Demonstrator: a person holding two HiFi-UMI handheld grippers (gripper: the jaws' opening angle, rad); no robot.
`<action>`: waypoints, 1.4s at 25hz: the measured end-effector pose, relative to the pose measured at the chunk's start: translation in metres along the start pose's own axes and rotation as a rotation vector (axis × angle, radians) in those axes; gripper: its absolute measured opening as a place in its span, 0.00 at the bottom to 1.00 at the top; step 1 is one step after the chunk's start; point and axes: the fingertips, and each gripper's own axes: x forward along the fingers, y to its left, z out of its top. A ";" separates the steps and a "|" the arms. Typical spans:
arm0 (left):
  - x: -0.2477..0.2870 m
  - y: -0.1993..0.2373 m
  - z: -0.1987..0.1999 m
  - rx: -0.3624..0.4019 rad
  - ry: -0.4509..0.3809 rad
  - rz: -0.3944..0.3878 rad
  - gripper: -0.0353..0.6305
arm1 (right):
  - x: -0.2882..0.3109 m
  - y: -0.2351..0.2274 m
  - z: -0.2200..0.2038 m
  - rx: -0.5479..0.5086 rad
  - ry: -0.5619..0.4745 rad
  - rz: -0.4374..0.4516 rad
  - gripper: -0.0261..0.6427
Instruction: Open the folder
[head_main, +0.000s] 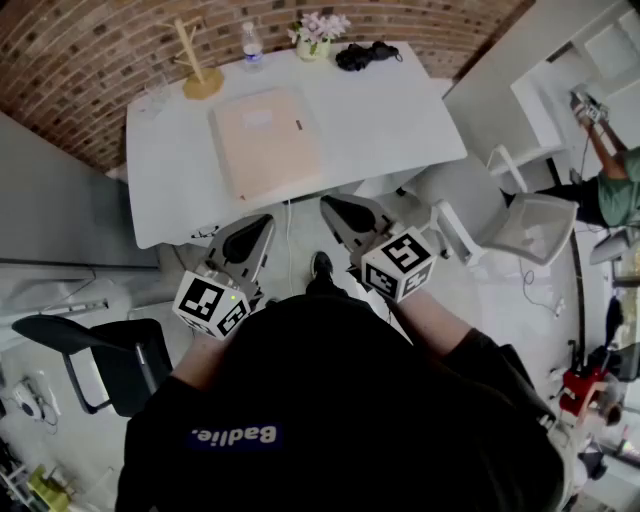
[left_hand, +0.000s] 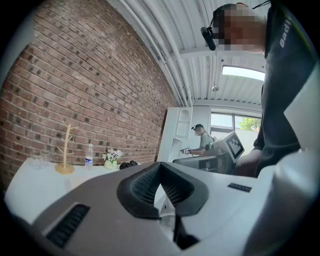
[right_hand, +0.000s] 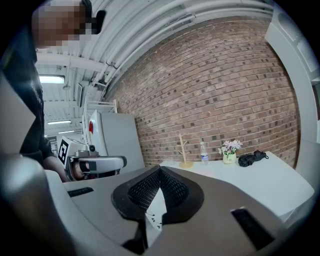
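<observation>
A closed pale pink folder (head_main: 265, 140) lies flat on the white table (head_main: 400, 110), near its middle. Both grippers hang in front of the table's near edge, short of the folder, close to the person's body. My left gripper (head_main: 255, 225) is shut with nothing in it; in the left gripper view its pads meet at the tip (left_hand: 161, 167). My right gripper (head_main: 335, 207) is shut and empty too, pads together (right_hand: 160, 172). Neither gripper view shows the folder.
Along the table's far edge stand a wooden mug tree (head_main: 200, 70), a water bottle (head_main: 251, 45), a flower pot (head_main: 315, 35) and a black bundle (head_main: 365, 55). A black chair (head_main: 100, 350) is at the left, a white chair (head_main: 530, 225) at the right. Another person (head_main: 615, 190) works far right.
</observation>
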 end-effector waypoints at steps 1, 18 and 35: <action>0.000 0.000 0.000 -0.001 0.000 0.000 0.06 | 0.000 -0.001 0.000 0.000 0.000 0.000 0.08; 0.010 0.003 -0.003 -0.007 0.010 0.008 0.06 | 0.000 -0.011 -0.002 0.008 0.011 0.003 0.08; 0.066 0.030 -0.027 0.004 0.097 0.060 0.06 | 0.019 -0.084 -0.022 0.052 0.082 -0.020 0.08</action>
